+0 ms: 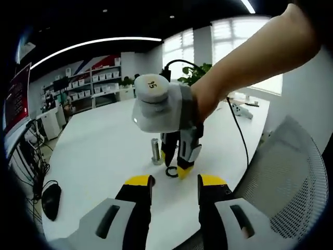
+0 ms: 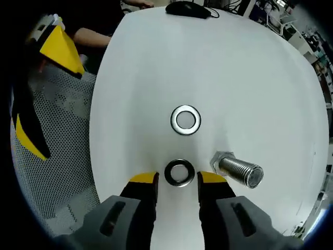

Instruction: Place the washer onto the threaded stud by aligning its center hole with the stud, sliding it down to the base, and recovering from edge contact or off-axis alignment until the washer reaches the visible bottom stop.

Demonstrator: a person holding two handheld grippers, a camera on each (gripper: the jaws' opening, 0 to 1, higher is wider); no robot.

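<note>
Lying flat on the white table (image 2: 250,78), the dark washer (image 2: 179,186) sits between our right gripper (image 2: 179,183)'s parted jaws, not grasped. Beside it stands the threaded stud (image 2: 238,173); a silver washer (image 2: 186,119) lies beyond. Our left gripper (image 1: 176,185) hovers, jaws apart. A mesh chair (image 1: 291,182), mouse (image 1: 51,200) and shelves (image 1: 93,83) surround us.

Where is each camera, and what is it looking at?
Left gripper view: rides the left tool, looking level across the white table at the right tool, a person's arm and the stud.
Right gripper view: rides the right tool, looking down at two washers.
Shared: table, stud.
</note>
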